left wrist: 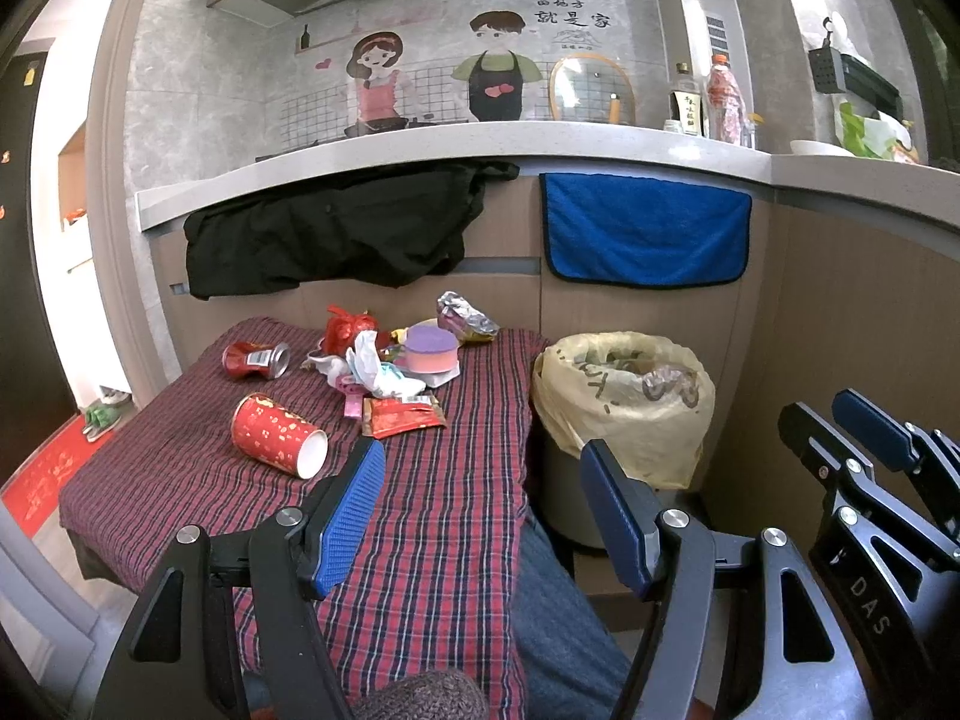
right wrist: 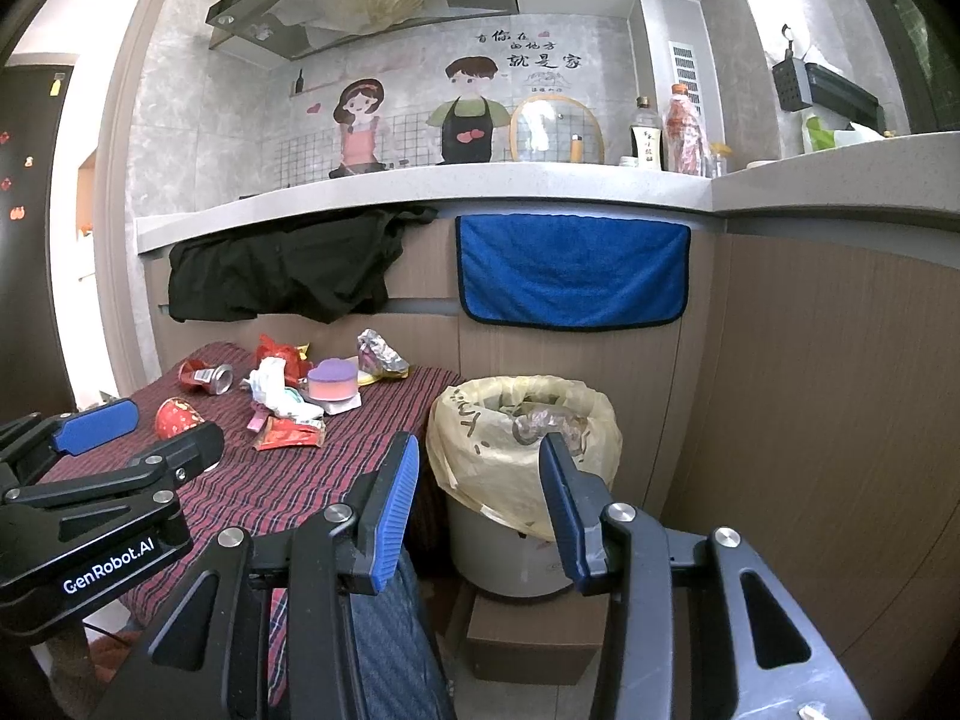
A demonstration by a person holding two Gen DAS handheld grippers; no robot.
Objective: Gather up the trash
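Currently both grippers hang wide and empty: the left gripper [left wrist: 483, 468] above the near edge of the plaid-covered surface [left wrist: 420, 510], the right gripper [right wrist: 477, 468] before the bin [right wrist: 522, 540]. Trash lies on the surface: a paper cup [left wrist: 277, 433] on its side, a crushed can [left wrist: 255, 359], wrappers [left wrist: 402, 414], tissue [left wrist: 375, 369]. The bin stands just right of it.
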